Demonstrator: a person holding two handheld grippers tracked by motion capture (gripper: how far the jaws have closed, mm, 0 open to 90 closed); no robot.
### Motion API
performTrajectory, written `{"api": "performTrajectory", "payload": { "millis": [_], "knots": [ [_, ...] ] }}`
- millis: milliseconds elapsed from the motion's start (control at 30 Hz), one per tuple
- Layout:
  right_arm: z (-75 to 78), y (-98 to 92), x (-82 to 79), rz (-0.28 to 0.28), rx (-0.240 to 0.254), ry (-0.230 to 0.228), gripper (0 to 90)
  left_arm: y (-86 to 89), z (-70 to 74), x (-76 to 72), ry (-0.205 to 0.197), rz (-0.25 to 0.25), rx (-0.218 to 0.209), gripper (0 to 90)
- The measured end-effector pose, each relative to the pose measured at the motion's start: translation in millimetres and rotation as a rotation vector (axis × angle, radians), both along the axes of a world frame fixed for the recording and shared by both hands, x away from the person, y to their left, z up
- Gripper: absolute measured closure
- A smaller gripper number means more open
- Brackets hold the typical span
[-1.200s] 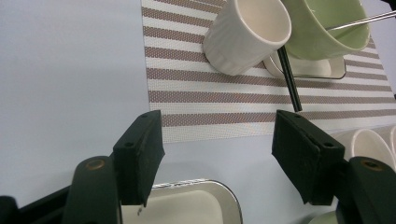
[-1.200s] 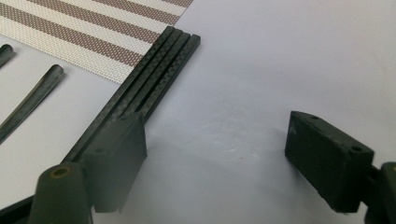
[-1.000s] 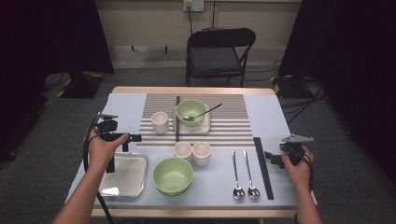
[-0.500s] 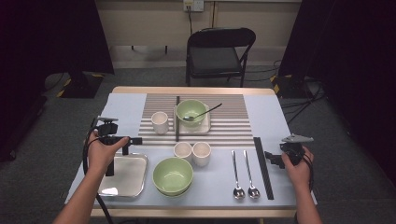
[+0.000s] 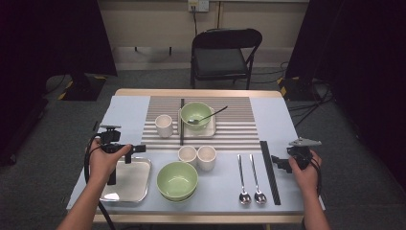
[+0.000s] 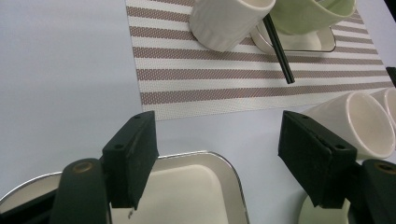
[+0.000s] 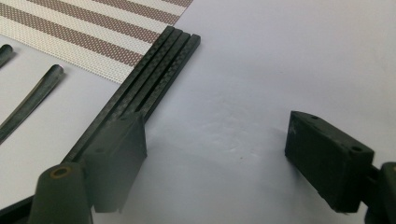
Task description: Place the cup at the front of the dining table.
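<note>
While L gripper jaws just opening wide, empty, over tray: drop straight, straddle near rim. R gripper wide, empty, chopsticks beside its left jaw.

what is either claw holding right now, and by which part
Nothing. The left claw hangs open over the tray; the right claw is open beside the chopsticks.

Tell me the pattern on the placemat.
The placemat has brown and cream stripes, clearest in the left gripper view.

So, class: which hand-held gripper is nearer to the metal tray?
Left. The left hand-held gripper hovers just above the metal tray; the right hand-held gripper sits across the table, beside the black chopsticks.
</note>
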State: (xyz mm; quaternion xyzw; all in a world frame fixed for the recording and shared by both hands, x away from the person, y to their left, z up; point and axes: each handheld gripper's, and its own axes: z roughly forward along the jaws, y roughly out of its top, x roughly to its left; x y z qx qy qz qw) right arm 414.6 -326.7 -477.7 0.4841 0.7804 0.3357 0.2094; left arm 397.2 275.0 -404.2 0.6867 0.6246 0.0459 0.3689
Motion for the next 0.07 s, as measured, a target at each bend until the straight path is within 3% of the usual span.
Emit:
{"api": "performTrajectory", "payload": {
  "millis": [67],
  "knots": [
    [0.0,0.0,0.0,0.000,0.000,0.000,19.6,1.2,-2.2,-0.6,-0.001,-0.002,0.003,27.9]
  ]
}}
